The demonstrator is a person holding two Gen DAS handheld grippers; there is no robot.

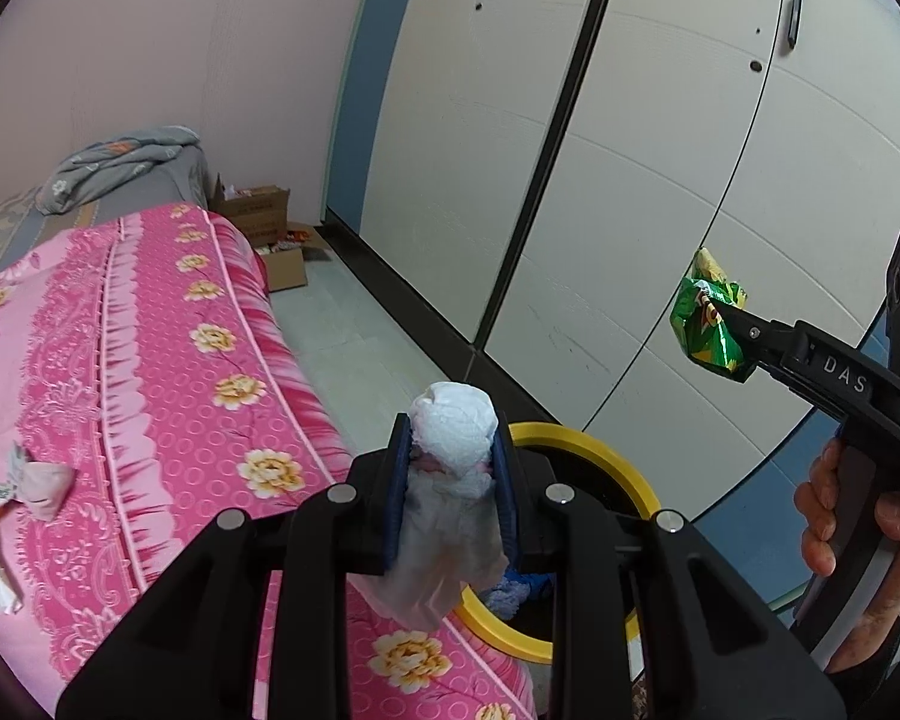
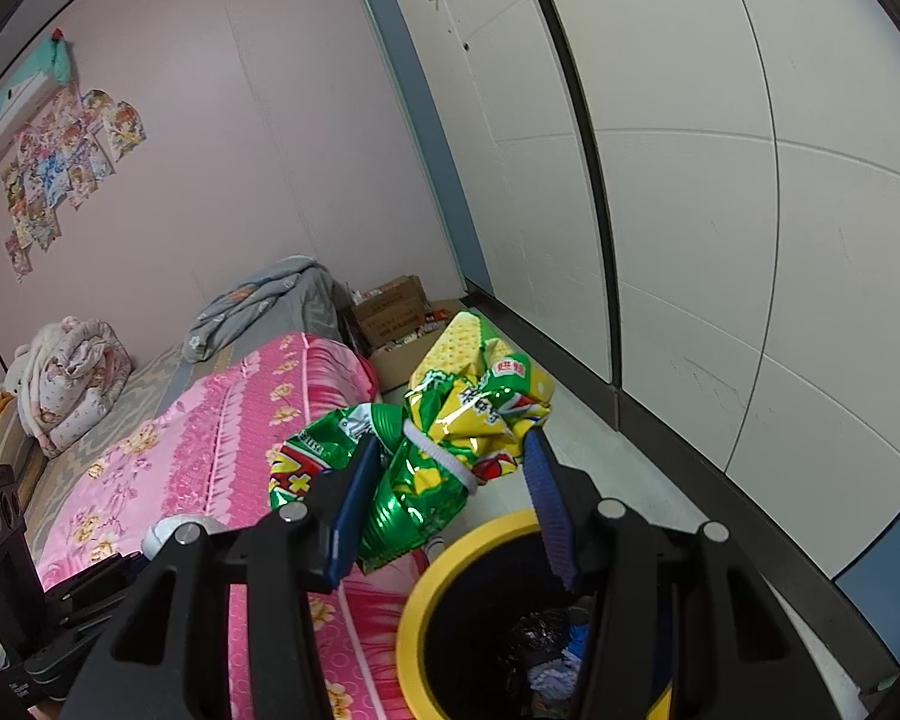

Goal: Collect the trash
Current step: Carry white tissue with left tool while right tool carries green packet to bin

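Bright, even light; warped fisheye edges

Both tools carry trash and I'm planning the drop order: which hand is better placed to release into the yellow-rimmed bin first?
Probably left: its tool holds the crumpled white tissue right at the yellow-rimmed bin's opening, while the right tool's green snack wrapper hangs off to the side.
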